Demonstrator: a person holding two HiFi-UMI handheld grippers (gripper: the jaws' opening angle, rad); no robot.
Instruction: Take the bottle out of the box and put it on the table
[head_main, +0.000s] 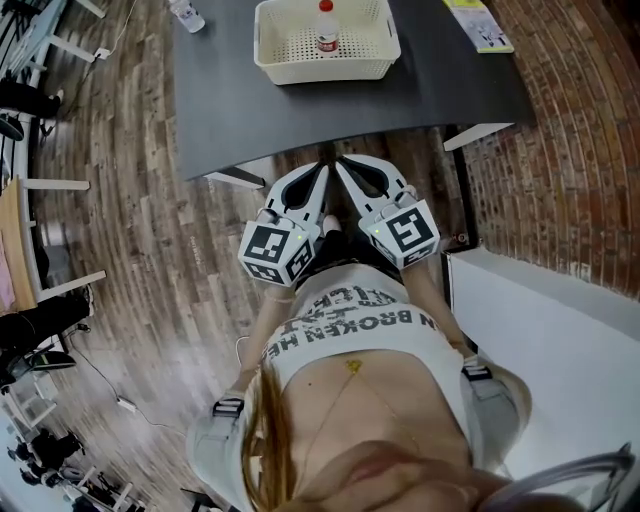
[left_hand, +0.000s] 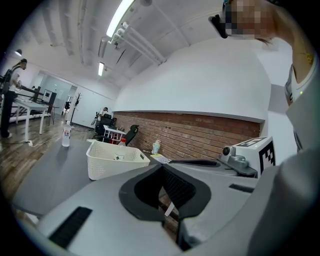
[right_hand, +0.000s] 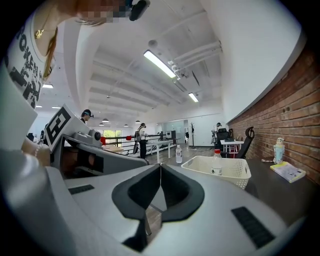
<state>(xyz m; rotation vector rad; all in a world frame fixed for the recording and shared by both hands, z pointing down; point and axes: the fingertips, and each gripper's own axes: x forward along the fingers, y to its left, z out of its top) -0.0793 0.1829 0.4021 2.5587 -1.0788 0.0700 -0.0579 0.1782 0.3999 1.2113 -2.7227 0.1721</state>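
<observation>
A clear bottle with a red cap (head_main: 326, 28) stands upright inside the white perforated box (head_main: 290, 62) at the far side of the dark table (head_main: 230, 110). Both grippers hang side by side near my body, short of the table's near edge and well away from the box. The left gripper (head_main: 323, 172) is shut with nothing in it, and so is the right gripper (head_main: 340, 165). In the left gripper view the left gripper (left_hand: 163, 166) points toward the box (left_hand: 107, 162) and bottle (left_hand: 121, 143). In the right gripper view the right gripper (right_hand: 160, 165) faces the box (right_hand: 230, 172) and bottle (right_hand: 216, 164).
A second clear bottle (head_main: 187, 14) stands on the table's far left corner. A yellow booklet (head_main: 480, 24) lies at the far right. A brick wall runs along the right, and wooden floor lies between me and the table. Chairs and people are far off in the room.
</observation>
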